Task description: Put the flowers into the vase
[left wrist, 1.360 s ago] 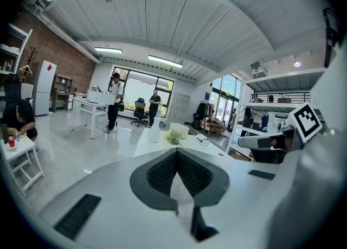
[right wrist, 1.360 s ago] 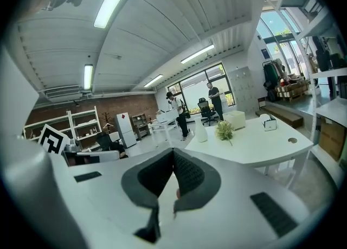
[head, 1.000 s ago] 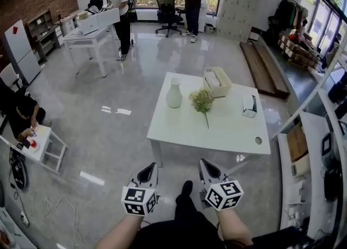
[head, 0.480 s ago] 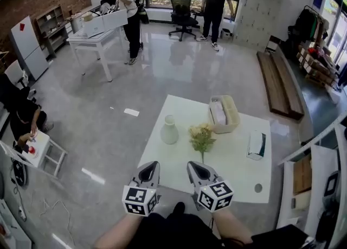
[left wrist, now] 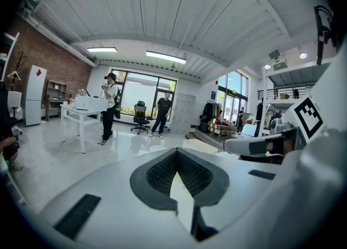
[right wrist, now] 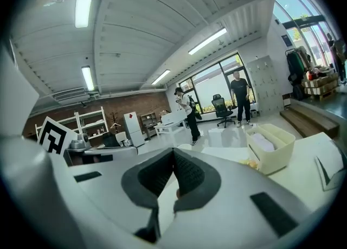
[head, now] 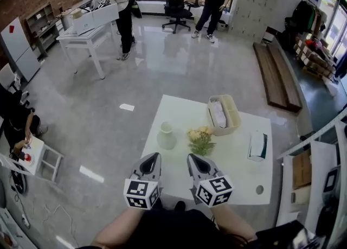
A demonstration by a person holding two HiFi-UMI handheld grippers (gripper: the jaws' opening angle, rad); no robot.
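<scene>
A white rectangular counter (head: 238,161) stands on a glossy grey floor and carries all the task's things. Over its near edge two grey hand-held grippers with marker cubes are held side by side, both pointing towards the far side. The left hand-held gripper (head: 153,157) has its dark ribbed jaws pressed together at the tips, with nothing between them. The right hand-held gripper (head: 192,158) is likewise pressed together and empty.

A cream rectangular plastic basket (head: 235,115) sits at the counter's far side with a folded white cloth inside. A white bottle-shaped ceramic vase (head: 166,136) stands upright near the counter's left edge, just beyond the left hand-held gripper. A white and green tissue box (head: 257,146) lies near the right edge, well apart from the vase.

The bunch of pale yellow flowers with green leaves (head: 200,139) lies on the counter between the vase and the basket, near the vase but not touching it, just beyond the right hand-held gripper's tip. It is outside the vase.
</scene>
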